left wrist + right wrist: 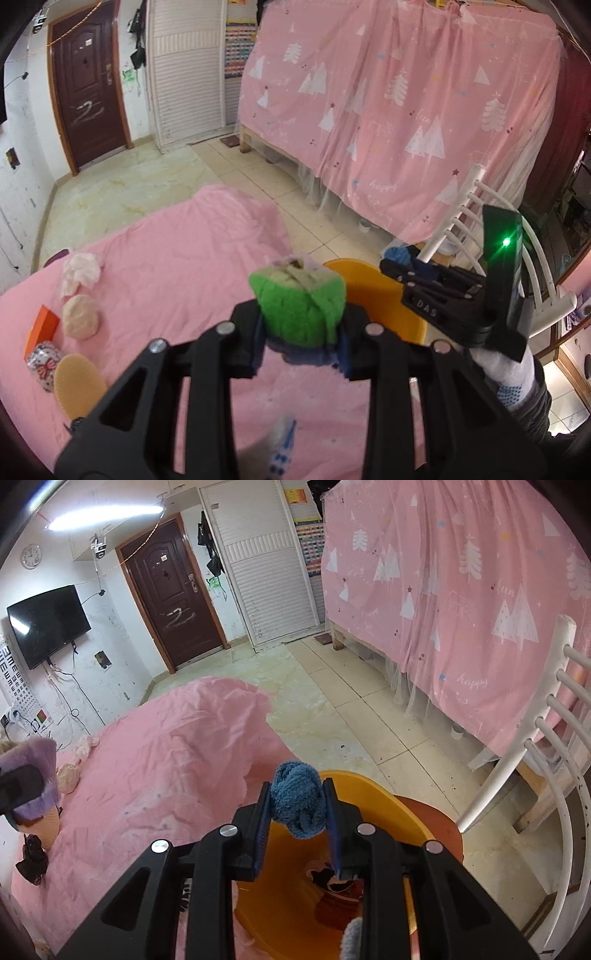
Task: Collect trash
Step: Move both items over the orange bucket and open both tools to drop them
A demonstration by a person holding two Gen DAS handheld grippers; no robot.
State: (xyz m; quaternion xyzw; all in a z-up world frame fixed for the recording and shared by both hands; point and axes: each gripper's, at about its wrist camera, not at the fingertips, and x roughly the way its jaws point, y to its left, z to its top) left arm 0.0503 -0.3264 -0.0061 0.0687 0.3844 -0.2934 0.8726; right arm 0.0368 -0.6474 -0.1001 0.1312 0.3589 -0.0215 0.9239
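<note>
My left gripper (301,325) is shut on a green fuzzy bundle (299,306) with beige and purple on top, held above the pink bedspread (177,280). Beyond it to the right stands an orange bin (373,295). My right gripper (297,812) is shut on a balled blue sock (297,799), which hangs over the orange bin (376,808); some dark and reddish scraps (334,886) lie at the bin's bottom. From the left wrist view the right gripper (397,266) shows at the right with the blue sock (397,254) at its tip, on a gloved hand (506,369).
On the bedspread's left lie a pale pink cloth (81,271), a beige round puff (79,315), an orange box (42,326), a patterned pouch (43,363) and a tan oval pad (79,384). A white slatted chair (543,738) stands right of the bin. A curtained bed (461,609) lies beyond the tiled floor.
</note>
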